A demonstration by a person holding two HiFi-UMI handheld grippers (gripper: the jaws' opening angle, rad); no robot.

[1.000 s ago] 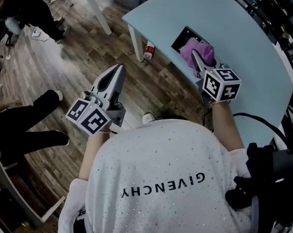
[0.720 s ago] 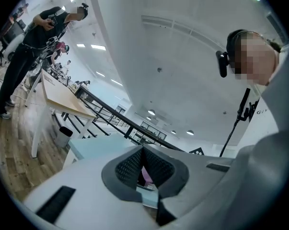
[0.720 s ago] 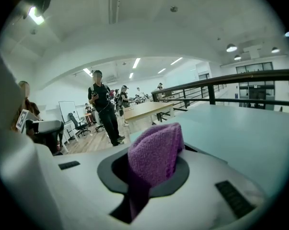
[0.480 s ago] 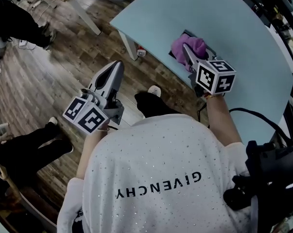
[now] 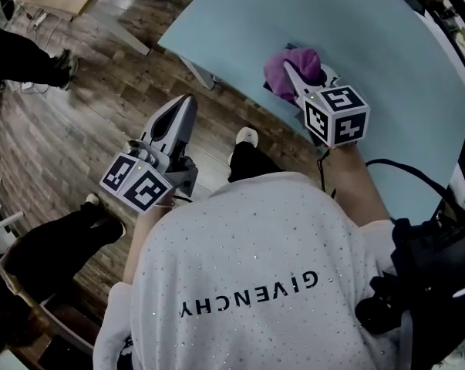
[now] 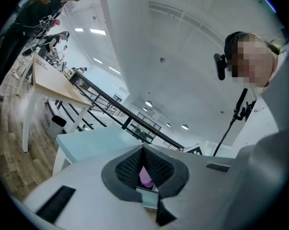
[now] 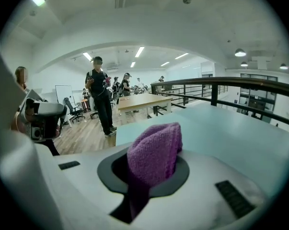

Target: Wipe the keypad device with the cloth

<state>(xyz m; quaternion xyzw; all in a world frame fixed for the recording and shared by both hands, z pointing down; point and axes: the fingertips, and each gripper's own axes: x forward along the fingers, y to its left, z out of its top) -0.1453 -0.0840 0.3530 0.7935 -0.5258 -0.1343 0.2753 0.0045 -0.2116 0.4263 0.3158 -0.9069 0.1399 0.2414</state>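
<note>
Right gripper (image 5: 291,71) clenches the purple cloth (image 5: 303,57) on the keypad device (image 5: 272,91) at one o'clock, seemingly mid-wipe. Left gripper (image 5: 186,102) is closed and empty. Next: sweep across.

Right gripper (image 5: 290,69) pushes the purple cloth (image 5: 298,62) further over the keypad device (image 5: 270,89), now almost covered.
</note>
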